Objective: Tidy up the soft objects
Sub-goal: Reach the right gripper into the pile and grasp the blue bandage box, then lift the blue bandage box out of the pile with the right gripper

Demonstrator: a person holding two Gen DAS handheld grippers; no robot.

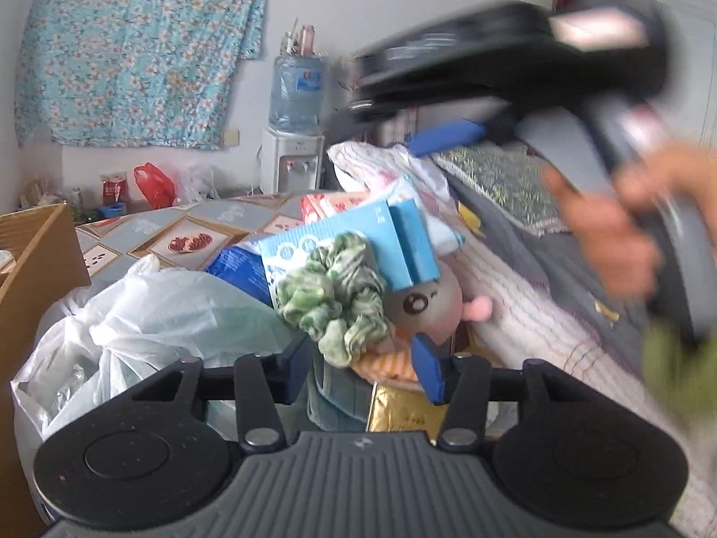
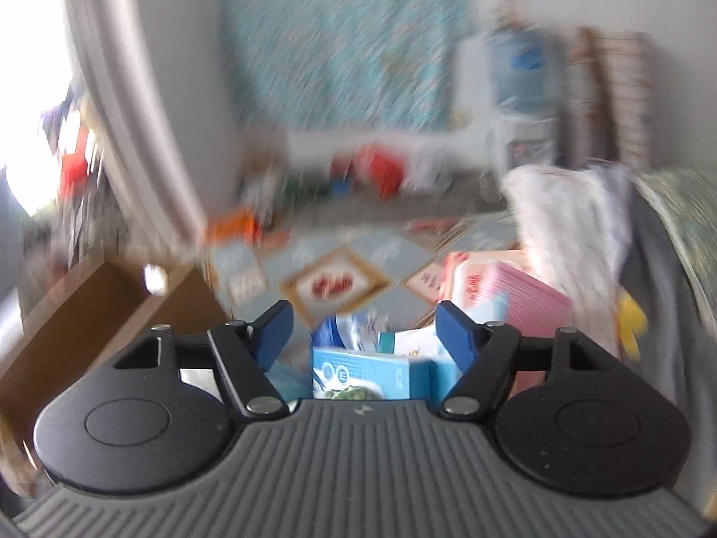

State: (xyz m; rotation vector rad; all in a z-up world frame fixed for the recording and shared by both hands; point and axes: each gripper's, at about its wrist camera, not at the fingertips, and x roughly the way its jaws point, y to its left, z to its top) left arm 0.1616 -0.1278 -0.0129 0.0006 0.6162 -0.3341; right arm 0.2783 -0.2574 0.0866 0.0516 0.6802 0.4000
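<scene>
A green-and-white scrunchie (image 1: 334,296), gathered into soft puckered folds, sits just ahead of the left gripper (image 1: 365,361), between its blue fingers (image 1: 428,370) and slightly above them; whether the pads press on it cannot be told, though the jaws stand fairly narrow around its lower edge. Touching it on the gripper's right side is a grey plush toy (image 1: 430,302) with a round stitched eye and a pink ear, and behind both leans a light blue carton (image 1: 354,235) with stiff flat faces. To the gripper's left lies a crumpled translucent plastic bag (image 1: 148,314), and beyond that a brown cardboard box (image 1: 33,260). All this rests on a bed with a quilted cover (image 1: 188,233) printed in grey and tan diamonds. Farther ahead stands a white water dispenser (image 1: 293,159) under a blue bottle, beside a turquoise floral cloth (image 1: 139,45) hung on the wall. The right gripper (image 2: 363,334), blurred, holds its jaws moderately wide with nothing between them; the blue carton lies below its fingers.
</scene>
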